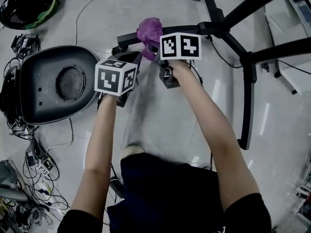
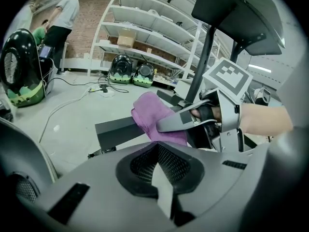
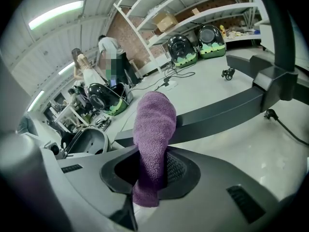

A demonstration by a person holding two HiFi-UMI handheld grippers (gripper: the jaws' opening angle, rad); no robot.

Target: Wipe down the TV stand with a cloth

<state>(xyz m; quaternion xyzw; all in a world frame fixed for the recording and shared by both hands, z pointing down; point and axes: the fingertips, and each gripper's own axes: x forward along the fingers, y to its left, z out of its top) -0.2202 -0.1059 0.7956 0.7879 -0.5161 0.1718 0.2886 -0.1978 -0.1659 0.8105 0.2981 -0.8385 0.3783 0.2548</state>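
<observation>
The right tongs (image 3: 147, 180) are clamped on a purple terry cloth (image 3: 154, 122). The cloth stands up out of them as a thick fold and lies over the black base leg (image 3: 219, 115) of the TV stand (image 1: 247, 62), close to that leg's free end. The left tongs (image 2: 161, 185) are closed with nothing between them. They hang just beside the leg on the person's side of it, near the cloth but doing no work on it. The step in hand looks like wiping along this low leg. The job seems early, since the stand's other legs beyond this one have no cloth near them. To do it well, I would press the folded pad flat on the leg's top face rather than dab with its tip. Then I would draw it in one steady stroke from the free end toward the joint where the legs meet, so dust travels one way. The tongs grip the cloth low, so a hard push could bend the fold over or drag it out of them; light, even pressure suits better. The cable (image 3: 289, 131) trailing on the floor beside the leg is worth steering clear of.
</observation>
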